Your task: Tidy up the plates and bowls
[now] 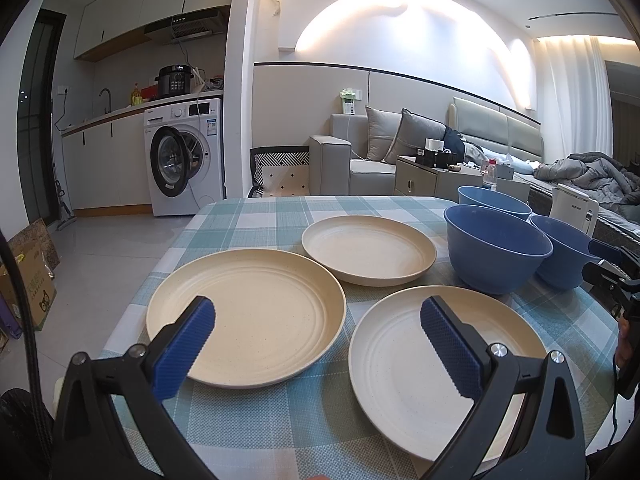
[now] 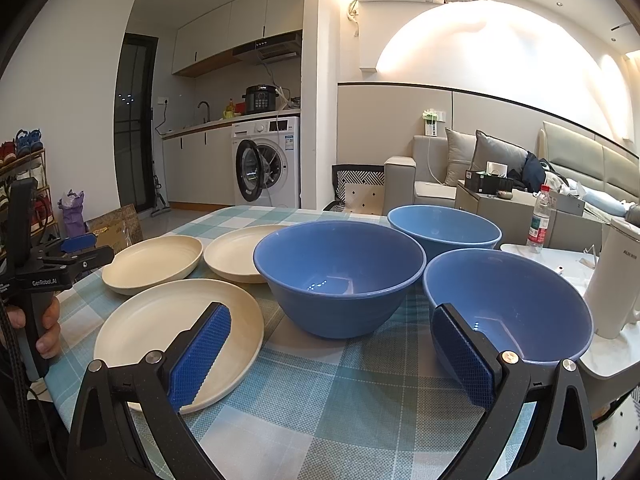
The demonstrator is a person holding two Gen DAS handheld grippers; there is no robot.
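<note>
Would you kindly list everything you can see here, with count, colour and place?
plates: three, cream, left part of the table
bowls: three, blue, right part of the table
tablecloth: one, teal and white check, covers the table
kettle: one, white, right of the bowls
water bottle: one, clear with red cap, behind the bowls
washing machine: one, white, door open, kitchen
sofa: one, grey, behind the table
left gripper: open, above the plates
right gripper: open, before the bowls
</note>
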